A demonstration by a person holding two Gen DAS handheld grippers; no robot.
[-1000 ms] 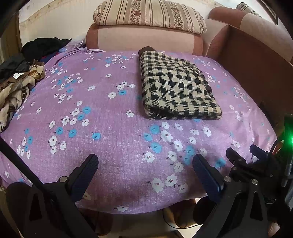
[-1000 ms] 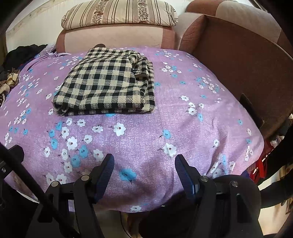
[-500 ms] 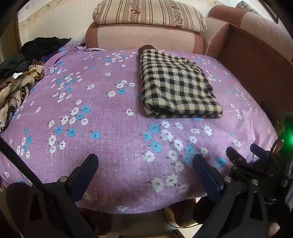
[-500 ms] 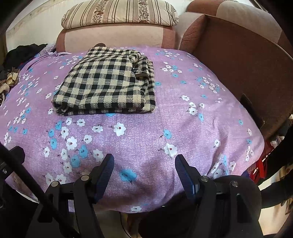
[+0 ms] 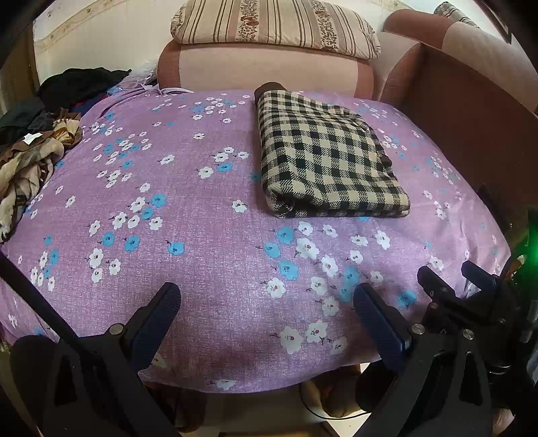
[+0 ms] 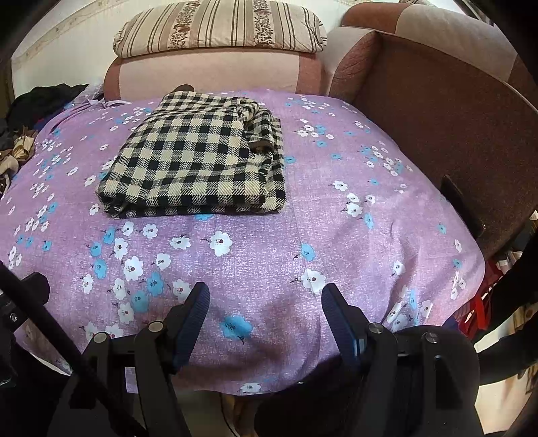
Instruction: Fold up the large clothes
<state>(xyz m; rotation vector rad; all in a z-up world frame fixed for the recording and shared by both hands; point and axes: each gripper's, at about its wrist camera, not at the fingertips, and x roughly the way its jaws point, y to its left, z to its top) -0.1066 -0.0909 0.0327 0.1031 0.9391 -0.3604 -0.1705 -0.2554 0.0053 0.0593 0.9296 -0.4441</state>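
A black-and-cream checked garment [image 5: 326,158] lies folded into a flat rectangle on the purple floral sheet [image 5: 201,242]; it also shows in the right wrist view [image 6: 198,168]. My left gripper [image 5: 267,295] is open and empty, over the sheet's near edge, well short of the garment. My right gripper [image 6: 265,295] is open and empty, also at the near edge, with the garment ahead and to the left. The right gripper's body [image 5: 470,295] shows at the lower right of the left wrist view.
A pile of dark and brown clothes [image 5: 37,134] lies at the sheet's left edge. A pink sofa back with a striped pillow [image 5: 272,27] stands behind. A brown sofa arm [image 6: 437,111] borders the right side.
Both grippers have barely shifted; the view has nudged slightly toward the garment. Nothing was taken or let go.
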